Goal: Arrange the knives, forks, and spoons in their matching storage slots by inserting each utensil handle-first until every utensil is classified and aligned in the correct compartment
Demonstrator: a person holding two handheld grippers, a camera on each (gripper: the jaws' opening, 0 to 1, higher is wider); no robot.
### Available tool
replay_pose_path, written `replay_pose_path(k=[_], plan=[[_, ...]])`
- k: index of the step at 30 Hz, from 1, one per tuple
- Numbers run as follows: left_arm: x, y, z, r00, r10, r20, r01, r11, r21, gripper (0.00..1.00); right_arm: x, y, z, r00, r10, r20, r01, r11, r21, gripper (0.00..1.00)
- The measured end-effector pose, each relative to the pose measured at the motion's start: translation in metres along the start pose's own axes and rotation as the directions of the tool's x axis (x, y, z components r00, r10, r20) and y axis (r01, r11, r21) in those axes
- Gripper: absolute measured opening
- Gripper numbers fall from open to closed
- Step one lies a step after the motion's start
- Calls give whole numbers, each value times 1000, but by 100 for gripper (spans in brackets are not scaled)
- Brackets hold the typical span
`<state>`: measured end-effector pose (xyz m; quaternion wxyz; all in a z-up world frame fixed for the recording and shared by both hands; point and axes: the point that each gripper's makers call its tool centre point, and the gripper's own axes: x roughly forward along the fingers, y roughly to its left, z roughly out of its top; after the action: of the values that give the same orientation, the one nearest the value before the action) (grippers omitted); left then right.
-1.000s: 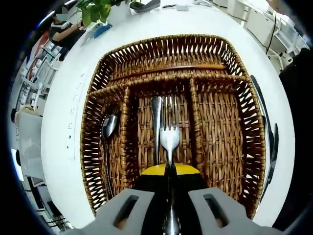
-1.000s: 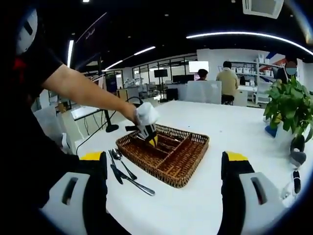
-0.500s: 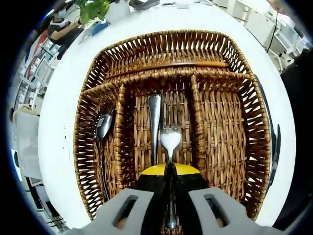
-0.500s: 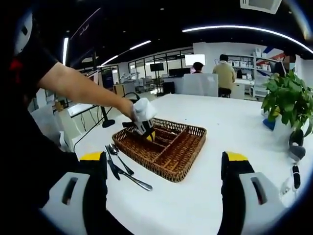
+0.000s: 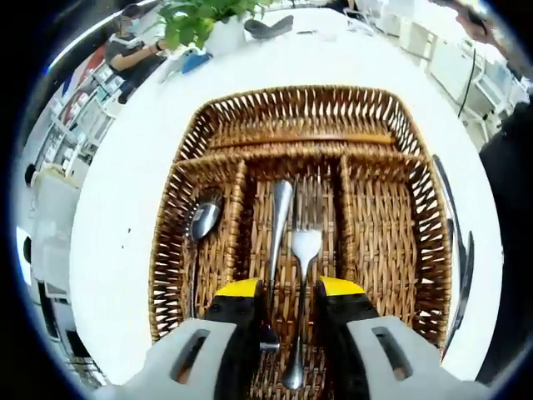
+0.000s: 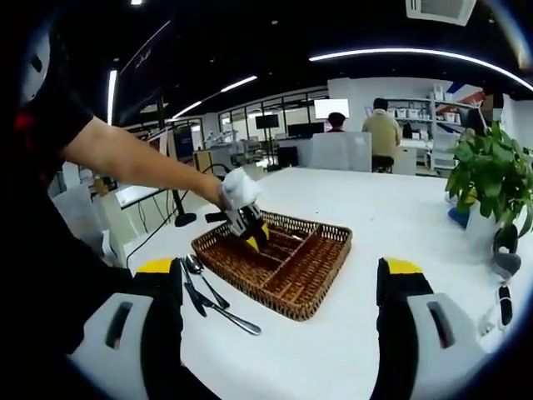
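- Wicker tray [image 5: 208, 133] is the landmark in the left gripper view; it sits on a white table [image 5: 125, 183] and is split into three long slots plus one cross slot at its far end.
- Left gripper [image 5: 289, 302] hovers over the tray's near edge with its jaws parted, gripping nothing.
- Between the jaws, in the tray's middle slot, lies a fork [image 5: 303, 275], tines toward the far end, its handle passing through the gap.
- Just beside the fork in that same slot lies a second utensil [image 5: 278, 225]; its kind is unclear.
- A spoon [image 5: 202, 222] lies in the slot left of the middle one.
- Outside the tray, along its right wall, dark-handled utensils [image 5: 460, 250] rest on the table.
- A potted plant [image 5: 204, 21] stands beyond the tray's far end.
- In the right gripper view, the right gripper [image 6: 279, 300] is held well back from the tray [image 6: 308, 275], jaws wide apart and empty.
- The left gripper [image 6: 250, 229], held by a person's hand [image 6: 237, 190], is poised over the tray.
- Loose cutlery [image 6: 208, 296] lies on the table just left of the tray.
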<state>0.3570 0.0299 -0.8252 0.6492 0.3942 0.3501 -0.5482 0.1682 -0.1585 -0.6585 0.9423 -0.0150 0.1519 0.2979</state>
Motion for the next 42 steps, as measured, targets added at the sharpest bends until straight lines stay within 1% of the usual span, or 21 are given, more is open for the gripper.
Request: replay_pose_path(k=[1,4,5,6,7,11,13,15,17,19,20,21,22,26,28,29,30,31,36,40,42], plan=[[-5,-1,4,1000,-6,27,6,1000,-8,33,0,0,1,1000,0,2,0,1000,0,100],[-26,7,19,993,46,110,-43,999,-28,43,1,0,3,1000,-2,-6,2,1000,-3,100],[-37,9,25,987,62,151,-56,997,-44,47,1,0,4,1000,1,-5,-1,1000,-5,100],[-41,10,27,984,73,165,-65,996,-54,51,1,0,4,1000,1,-4,-1,1000,-4,100],[-55,11,32,973,102,208,-84,992,-98,53,2,-2,5,1000,-5,-3,5,1000,-5,100],[-79,1,34,952,122,280,-73,981,-180,65,3,-4,6,1000,-6,-7,6,1000,-10,100],[-94,-6,26,949,153,276,-105,978,-180,71,4,-6,8,1000,-15,-3,15,999,-28,100],[-108,-8,23,934,200,296,-133,963,-233,79,4,-8,9,1000,-28,-2,28,999,-36,100],[-118,-12,21,921,215,325,-128,955,-268,84,5,-16,9,997,-71,-6,71,995,-64,100],[-132,-16,12,908,257,331,-160,943,-293,89,7,-11,8,999,-41,-12,41,999,-16,100],[-134,-16,11,903,267,337,-166,940,-299,91,8,-11,10,999,-38,-5,38,999,-13,100],[-141,-17,8,890,294,349,-177,927,-331,94,8,-11,11,999,-37,-1,37,999,-15,100],[-146,-18,6,882,308,357,-175,917,-359,96,9,-11,12,999,-37,-1,37,999,-20,100],[-163,-27,-5,861,353,366,-194,894,-404,99,11,-7,18,1000,-27,-2,27,999,-32,100],[-174,-33,-8,841,388,377,-214,878,-428,99,10,-5,20,1000,-23,1,23,999,-36,100],[-179,-32,-10,827,422,371,-237,861,-451,100,10,-3,20,1000,-16,3,16,999,-36,100],[-185,-28,-16,807,469,359,-276,837,-473,100,10,-1,20,1000,-8,3,8,999,-34,100],[-186,-34,-18,811,463,358,-270,838,-474,100,9,0,19,1000,-5,3,5,999,-35,100],[-192,-56,-33,802,484,351,-265,814,-516,100,2,1,18,1000,-15,0,15,999,-49,100],[-203,-66,-49,775,538,331,-273,758,-593,100,-2,0,18,1000,-28,-1,28,998,-48,100],[-209,-74,-53,767,549,334,-277,751,-599,100,-5,0,18,999,-34,-4,33,998,-47,100]])
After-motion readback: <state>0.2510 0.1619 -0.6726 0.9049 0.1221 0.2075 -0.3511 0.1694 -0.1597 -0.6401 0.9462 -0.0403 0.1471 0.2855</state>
